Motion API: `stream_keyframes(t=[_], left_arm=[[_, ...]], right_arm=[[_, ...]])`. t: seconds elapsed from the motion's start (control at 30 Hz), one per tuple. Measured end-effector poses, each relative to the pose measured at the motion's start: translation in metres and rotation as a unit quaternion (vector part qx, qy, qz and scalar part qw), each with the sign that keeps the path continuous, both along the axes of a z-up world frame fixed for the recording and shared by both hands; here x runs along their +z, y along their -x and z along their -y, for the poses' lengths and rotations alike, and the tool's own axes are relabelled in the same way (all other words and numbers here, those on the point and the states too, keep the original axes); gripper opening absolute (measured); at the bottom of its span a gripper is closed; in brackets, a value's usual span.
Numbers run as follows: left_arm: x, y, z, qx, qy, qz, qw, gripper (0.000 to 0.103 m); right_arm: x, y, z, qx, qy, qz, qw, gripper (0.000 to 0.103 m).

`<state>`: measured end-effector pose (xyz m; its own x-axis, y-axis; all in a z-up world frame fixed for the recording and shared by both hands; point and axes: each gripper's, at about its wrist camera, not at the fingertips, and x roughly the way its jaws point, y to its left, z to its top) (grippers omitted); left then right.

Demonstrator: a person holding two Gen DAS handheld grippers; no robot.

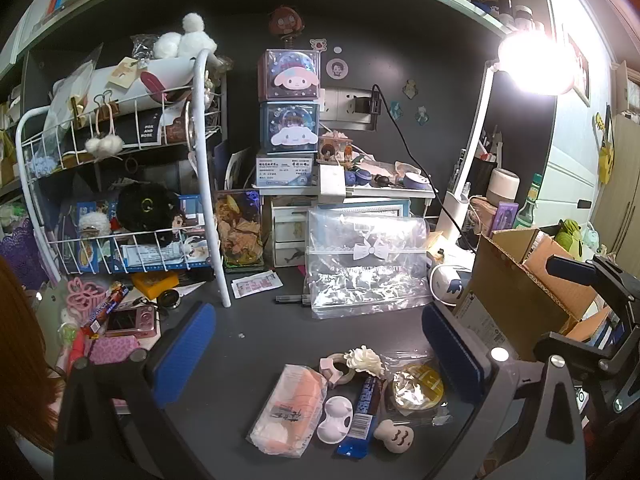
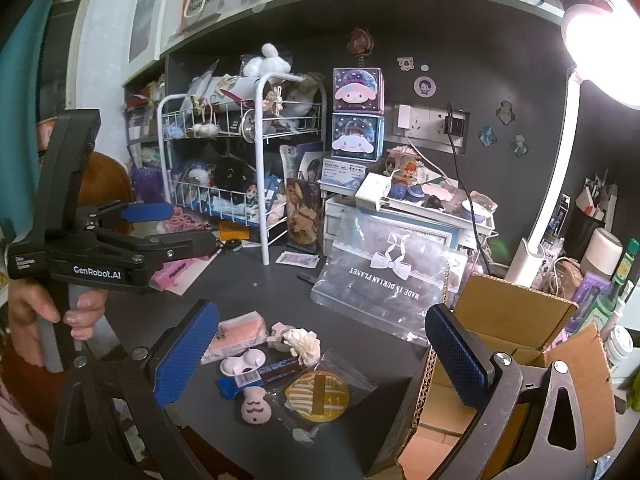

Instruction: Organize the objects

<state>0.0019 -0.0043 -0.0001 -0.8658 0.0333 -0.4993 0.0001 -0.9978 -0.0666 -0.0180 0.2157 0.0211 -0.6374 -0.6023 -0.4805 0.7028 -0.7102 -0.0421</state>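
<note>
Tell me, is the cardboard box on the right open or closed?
Open. The cardboard box has its flaps folded outward, and its bare inner bottom shows in the right wrist view.

On the counter (image 1: 248, 320) lie one pink tissue pack (image 1: 290, 408), one white contact-lens case (image 1: 334, 420), one blue snack bar (image 1: 362, 416), one gold badge in a clear sleeve (image 1: 416, 390), one pale mustached figure (image 1: 394, 436) and one white flower ornament (image 1: 364, 360). One open cardboard box (image 1: 516, 300) stands at the right. Two character display boxes (image 1: 292, 74) are stacked at the back. There is one white wire rack (image 1: 208, 184) with two tiers.
</note>
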Motion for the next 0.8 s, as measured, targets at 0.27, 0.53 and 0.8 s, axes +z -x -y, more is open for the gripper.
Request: stream_keyframes(t=[0.27,0.53,0.8], left_arm=[[-0.0002,0.0002,-0.0013,0.001,0.001,0.000,1.0000,0.103],[-0.0002,0.0000,-0.0056,0.000,0.002,0.000,1.0000,0.103],[-0.0014,0.0003,-0.0066,-0.001,-0.001,0.002,1.0000,0.103]], right_arm=[[-0.0006,-0.0005,-0.0011,0.000,0.000,0.000,1.000,0.103],[-0.0006,-0.0011,-0.0012,0.000,0.000,0.000,1.000,0.103],[-0.0006,-0.0016,-0.0016,-0.002,0.001,-0.005,1.000,0.103]])
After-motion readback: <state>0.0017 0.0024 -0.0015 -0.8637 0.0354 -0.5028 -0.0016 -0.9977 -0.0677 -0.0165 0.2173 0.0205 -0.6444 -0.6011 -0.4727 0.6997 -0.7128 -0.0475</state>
